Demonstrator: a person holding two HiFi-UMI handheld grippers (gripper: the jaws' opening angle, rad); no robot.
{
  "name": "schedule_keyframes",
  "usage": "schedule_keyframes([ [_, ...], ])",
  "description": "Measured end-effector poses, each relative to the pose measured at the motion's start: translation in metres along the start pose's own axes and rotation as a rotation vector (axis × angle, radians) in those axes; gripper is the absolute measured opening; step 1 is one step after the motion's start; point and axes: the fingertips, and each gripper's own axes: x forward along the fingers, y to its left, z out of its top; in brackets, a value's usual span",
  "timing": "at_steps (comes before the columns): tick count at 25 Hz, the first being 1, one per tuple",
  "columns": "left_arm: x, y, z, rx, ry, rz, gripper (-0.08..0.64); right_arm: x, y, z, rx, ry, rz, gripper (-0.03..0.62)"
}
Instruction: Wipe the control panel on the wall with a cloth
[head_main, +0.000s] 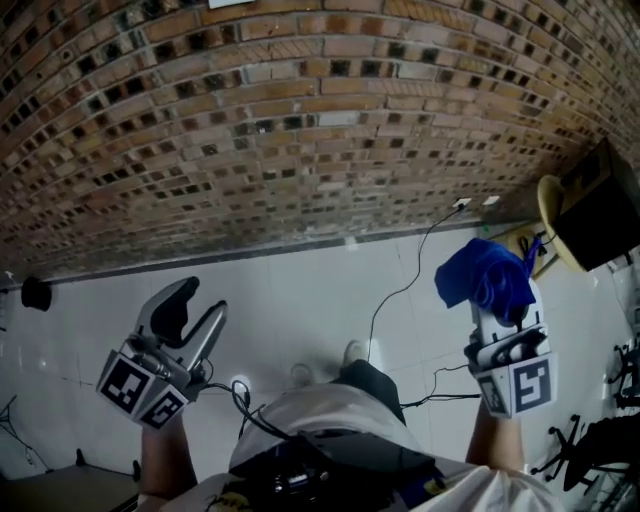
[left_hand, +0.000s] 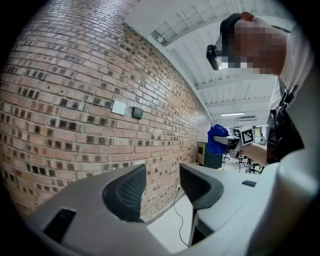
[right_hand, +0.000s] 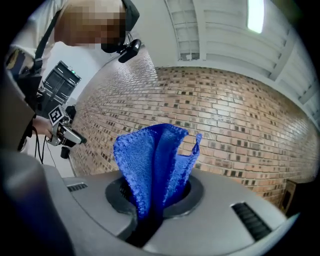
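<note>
Cloth is standing clenched in our right claw, which we are holding toward the brick wall so its loose folds can meet the control panel up there, while our left claw is hanging released and empty.

Brick wall, red-brown with darker inset bricks, across the whole background; pale tiled floor at its foot, thin metal strip along the joint. Black cable trailing over the floor up to a white socket low on the wall; dark cabinet against the wall at right, black office chairs nearer. White ribbed ceiling overhead, one strip light lit.
</note>
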Motion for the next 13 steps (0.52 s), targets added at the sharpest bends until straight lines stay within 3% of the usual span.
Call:
schedule_keyframes([
  [7, 0.048, -0.023, -0.016, 0.013, 0.023, -0.037, 0.206, -0.029, -0.032, -0.028, 0.004, 0.038, -0.042, 0.089],
  [13, 0.099, -0.07, -0.024, 0.005, 0.053, -0.041, 0.206, -0.055, -0.078, -0.063, 0.041, 0.08, -0.026, 0.088],
])
